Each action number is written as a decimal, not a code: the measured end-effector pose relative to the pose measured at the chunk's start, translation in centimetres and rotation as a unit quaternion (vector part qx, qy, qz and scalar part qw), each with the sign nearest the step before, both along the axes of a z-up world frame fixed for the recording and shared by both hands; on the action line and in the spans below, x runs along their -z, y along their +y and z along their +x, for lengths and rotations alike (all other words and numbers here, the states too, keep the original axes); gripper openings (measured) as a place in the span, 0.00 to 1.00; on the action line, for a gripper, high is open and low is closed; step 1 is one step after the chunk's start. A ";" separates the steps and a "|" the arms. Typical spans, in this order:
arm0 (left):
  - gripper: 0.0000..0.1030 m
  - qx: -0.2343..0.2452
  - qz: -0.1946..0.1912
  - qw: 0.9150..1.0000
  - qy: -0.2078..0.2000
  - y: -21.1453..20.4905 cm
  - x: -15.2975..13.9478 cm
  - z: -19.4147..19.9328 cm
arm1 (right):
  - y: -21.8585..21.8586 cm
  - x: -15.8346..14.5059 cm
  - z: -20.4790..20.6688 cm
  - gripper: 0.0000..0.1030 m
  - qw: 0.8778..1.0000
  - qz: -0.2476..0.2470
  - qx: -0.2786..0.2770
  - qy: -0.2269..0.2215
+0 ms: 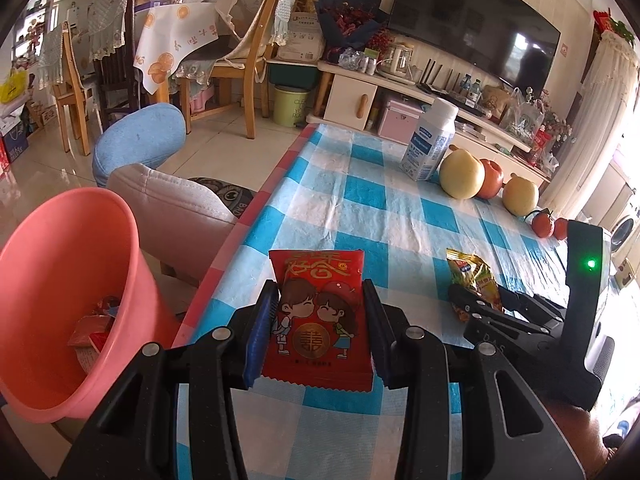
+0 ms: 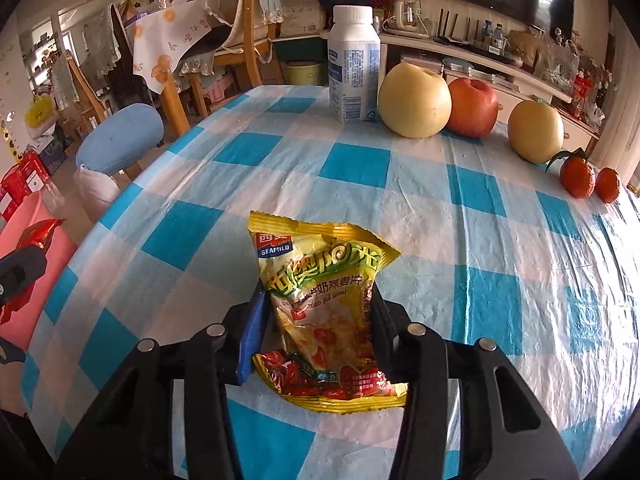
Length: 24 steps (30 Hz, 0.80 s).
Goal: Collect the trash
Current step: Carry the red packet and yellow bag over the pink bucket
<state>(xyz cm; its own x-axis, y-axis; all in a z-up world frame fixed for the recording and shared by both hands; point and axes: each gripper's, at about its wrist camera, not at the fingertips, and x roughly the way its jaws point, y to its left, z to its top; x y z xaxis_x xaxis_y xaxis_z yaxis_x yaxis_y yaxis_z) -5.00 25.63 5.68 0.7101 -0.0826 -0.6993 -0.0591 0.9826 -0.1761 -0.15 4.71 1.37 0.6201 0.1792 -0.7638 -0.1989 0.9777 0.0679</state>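
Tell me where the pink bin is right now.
The pink bin sits off the table's left edge in the left wrist view, beside the left gripper holding the red packet.

A blue-and-white checked tablecloth [image 2: 420, 216] with a red edge covers the table. On the near side are a red packet [image 1: 320, 316] printed with two cartoon figures and a yellow-and-green packet [image 2: 324, 312] with red fruit at its bottom. Far off stand a white bottle [image 2: 354, 64] with a blue label, two pale yellow pears [image 2: 414, 100], a red apple [image 2: 472, 108] and two orange tangerines [image 2: 578, 176]; a pink bucket [image 1: 60, 300] is at the left.
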 end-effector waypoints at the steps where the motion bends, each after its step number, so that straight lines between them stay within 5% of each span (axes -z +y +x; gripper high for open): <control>1: 0.42 -0.001 0.001 1.000 -0.001 0.1 0.0 0.0 | 0.0 -0.1 -0.2 0.43 1.000 0.000 0.000 -0.001; 15: 0.42 -0.025 -0.005 0.999 -0.027 2.6 -1.5 -1.0 | 0.8 -3.1 -3.5 0.38 0.999 0.015 -0.011 -0.039; 24: 0.42 -0.082 -0.001 0.995 -0.053 6.8 -3.1 -2.4 | 5.6 -7.2 -4.8 0.38 0.995 0.038 -0.068 -0.065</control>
